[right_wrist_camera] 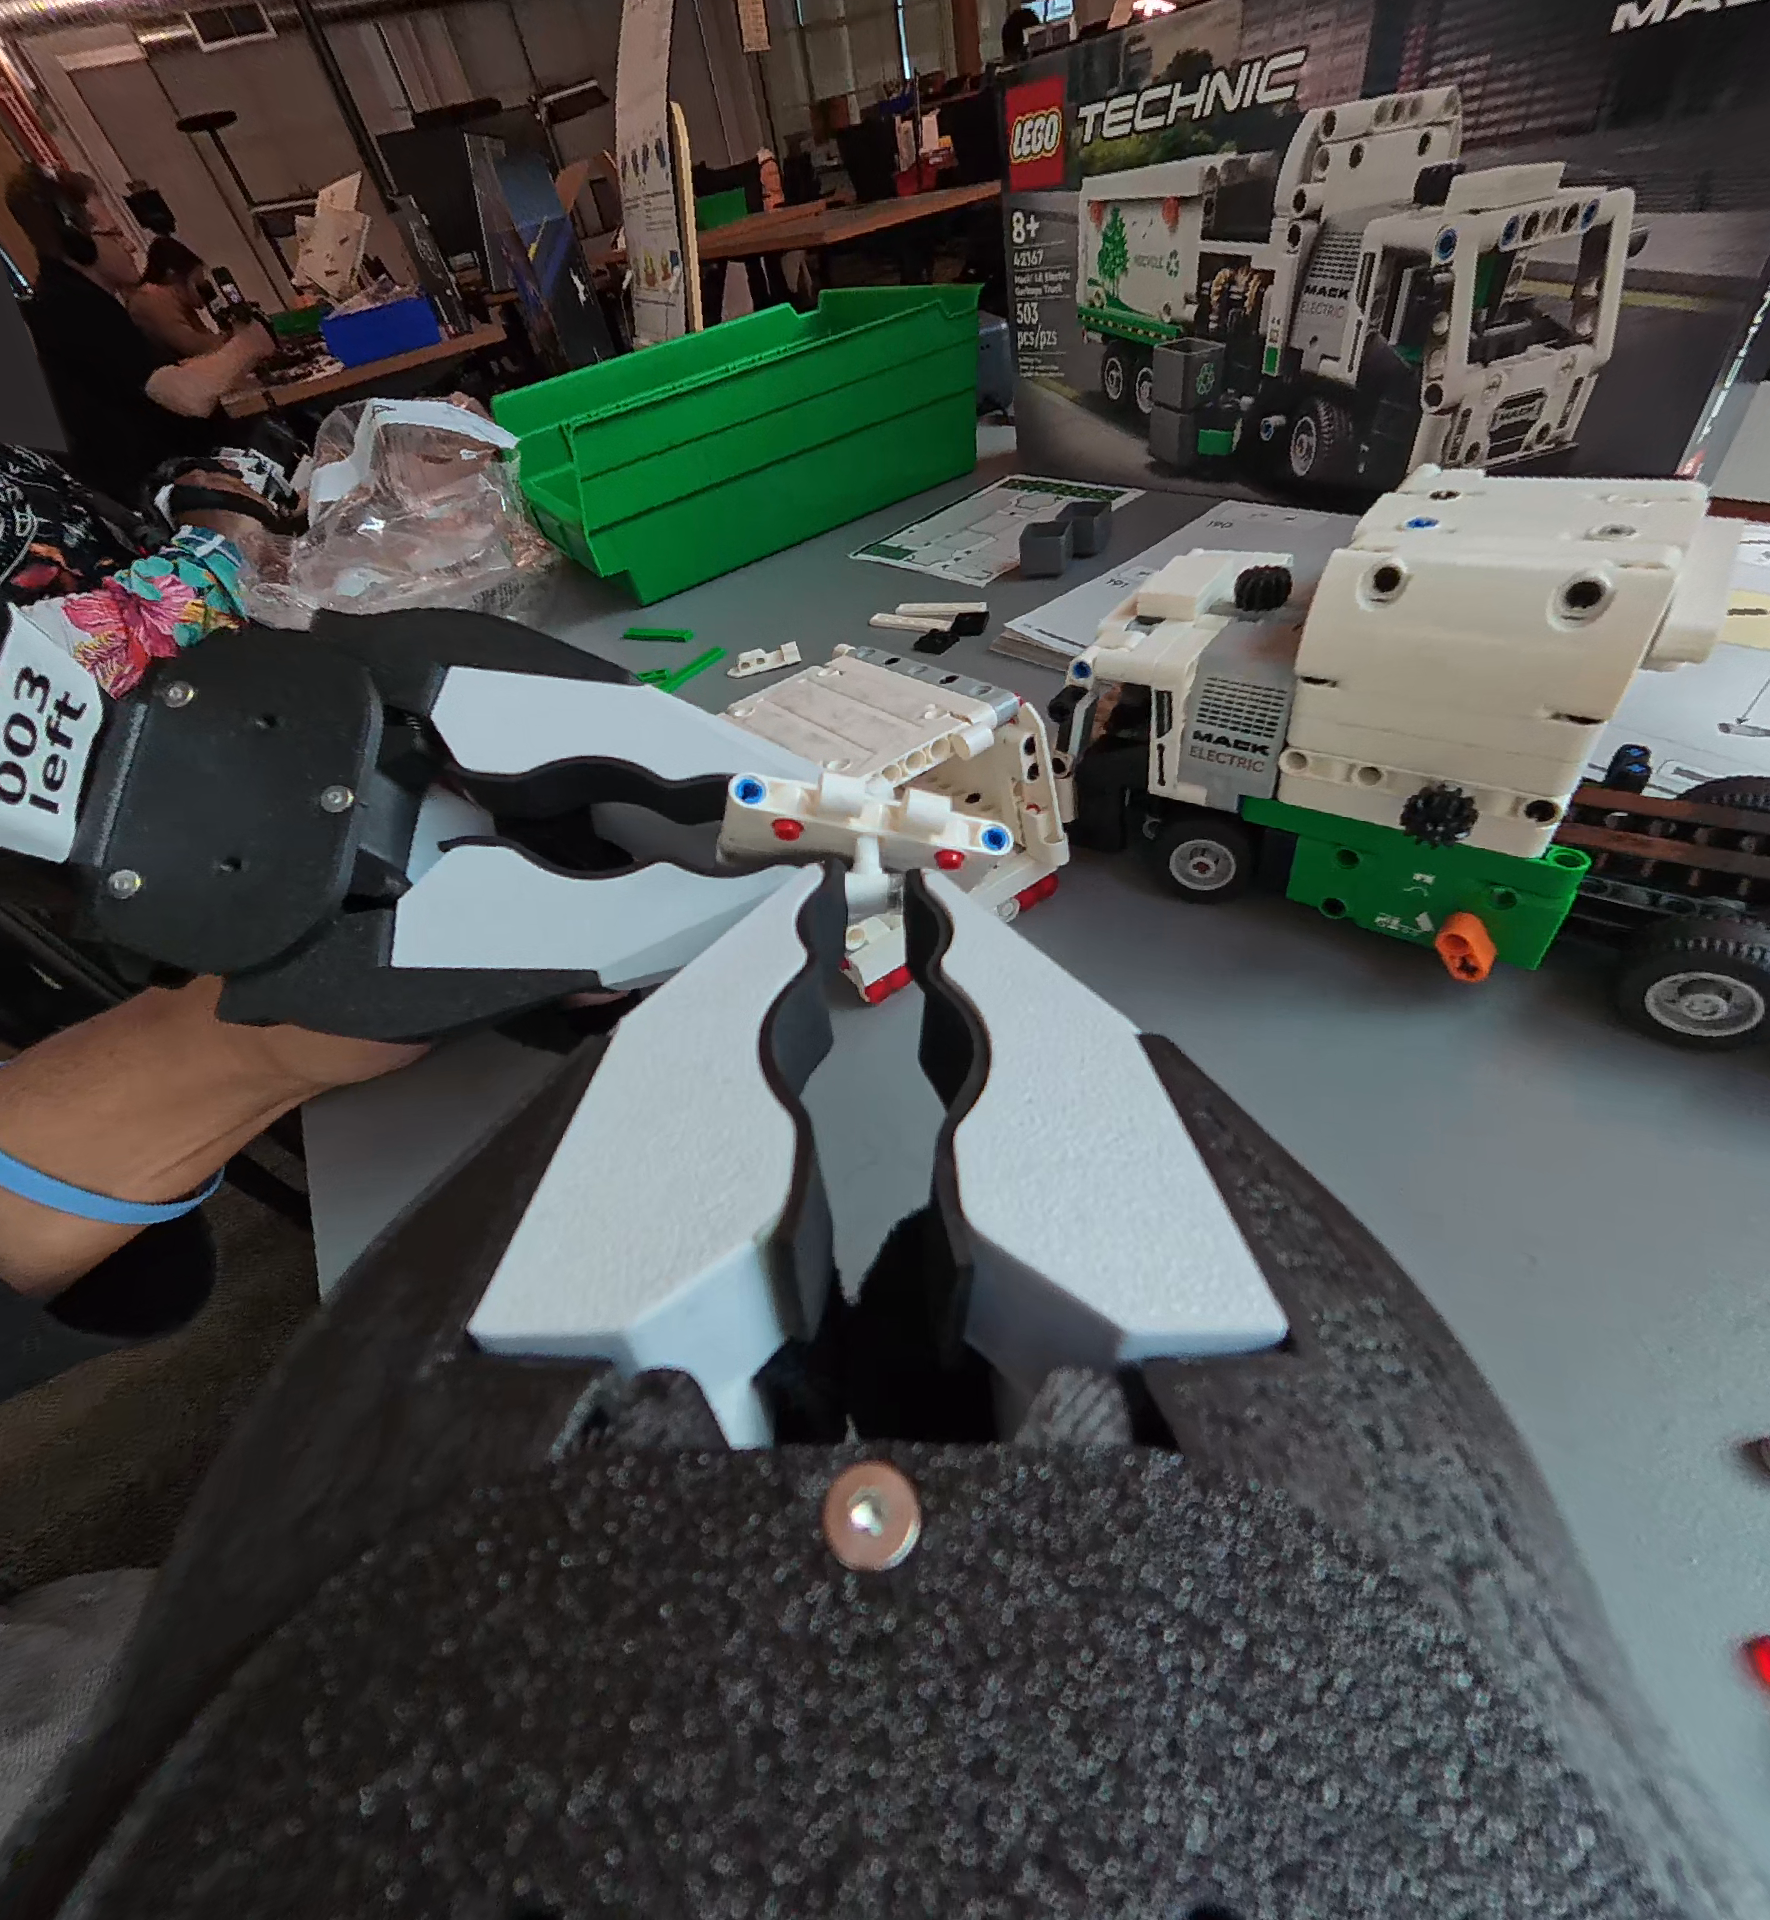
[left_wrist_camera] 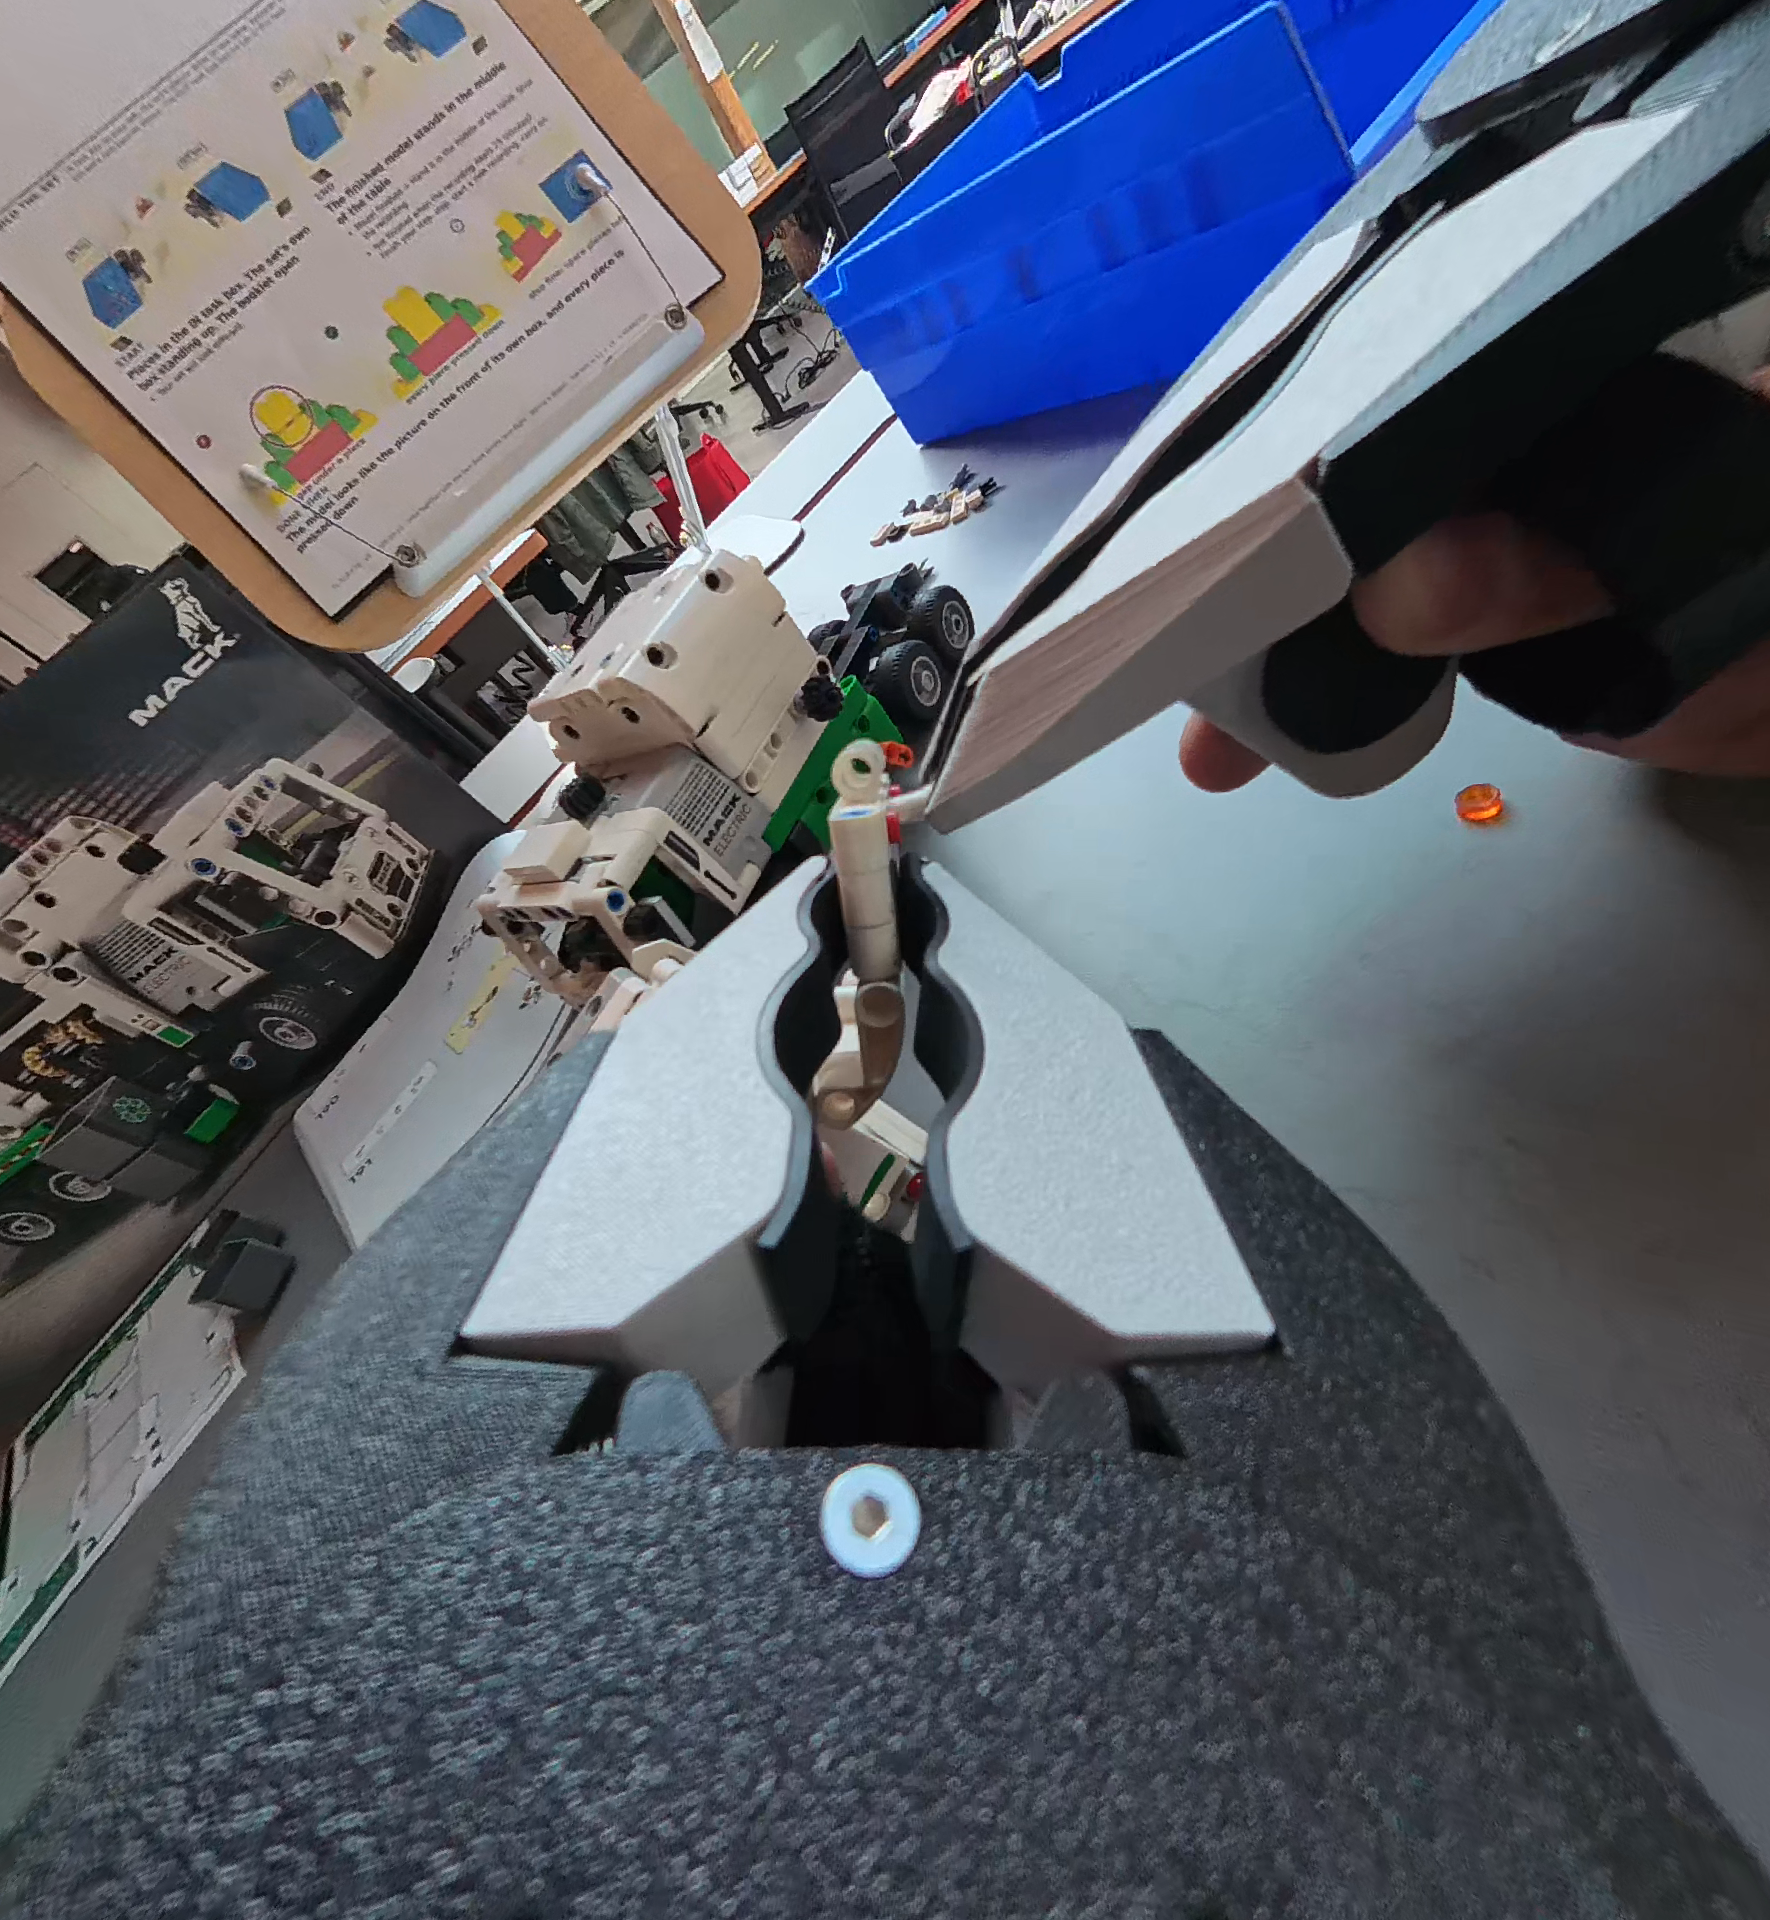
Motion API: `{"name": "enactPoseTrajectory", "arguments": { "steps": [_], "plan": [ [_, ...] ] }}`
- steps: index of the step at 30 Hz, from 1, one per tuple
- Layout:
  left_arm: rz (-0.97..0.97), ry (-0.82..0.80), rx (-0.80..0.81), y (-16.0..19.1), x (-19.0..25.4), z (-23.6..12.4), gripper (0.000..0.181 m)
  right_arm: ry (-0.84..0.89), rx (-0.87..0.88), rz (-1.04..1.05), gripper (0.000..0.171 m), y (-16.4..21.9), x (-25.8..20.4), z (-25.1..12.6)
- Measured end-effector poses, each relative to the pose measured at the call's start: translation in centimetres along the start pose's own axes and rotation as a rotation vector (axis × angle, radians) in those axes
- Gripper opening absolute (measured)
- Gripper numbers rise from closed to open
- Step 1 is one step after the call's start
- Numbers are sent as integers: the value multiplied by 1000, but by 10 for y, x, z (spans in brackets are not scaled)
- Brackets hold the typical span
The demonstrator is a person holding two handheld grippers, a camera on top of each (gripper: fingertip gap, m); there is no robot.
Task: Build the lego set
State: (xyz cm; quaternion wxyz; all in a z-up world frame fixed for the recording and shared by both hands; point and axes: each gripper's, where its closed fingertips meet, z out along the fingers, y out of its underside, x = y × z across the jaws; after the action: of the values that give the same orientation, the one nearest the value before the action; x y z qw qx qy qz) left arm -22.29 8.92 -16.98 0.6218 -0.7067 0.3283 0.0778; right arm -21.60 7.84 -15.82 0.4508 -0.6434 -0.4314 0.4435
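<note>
Above the table [right_wrist_camera: 1380,1195], you're clamping the white sub-assembly [right_wrist_camera: 865,816] with the left tool [right_wrist_camera: 746,831] while the right tool [right_wrist_camera: 865,883] is pinching its small stem. Twisting could be popping pins loose onto the truck [right_wrist_camera: 1380,727].

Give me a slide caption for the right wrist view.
Both grippers, left and right, grip a small white sub-assembly beside the partly built truck.

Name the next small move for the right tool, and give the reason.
Probably ease the right tool forward to seat the small white piece into the white subassembly that the left tool grips; they appear already touching, with the truck parked behind.
</note>
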Motion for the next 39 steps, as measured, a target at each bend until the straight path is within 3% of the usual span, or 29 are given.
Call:
{"name": "enactPoseTrajectory", "arguments": {
  "steps": [39],
  "plan": [
    [-143,68,-37,2,5,4,6,61,27,-13,10,-4,5,0]
  ]
}}
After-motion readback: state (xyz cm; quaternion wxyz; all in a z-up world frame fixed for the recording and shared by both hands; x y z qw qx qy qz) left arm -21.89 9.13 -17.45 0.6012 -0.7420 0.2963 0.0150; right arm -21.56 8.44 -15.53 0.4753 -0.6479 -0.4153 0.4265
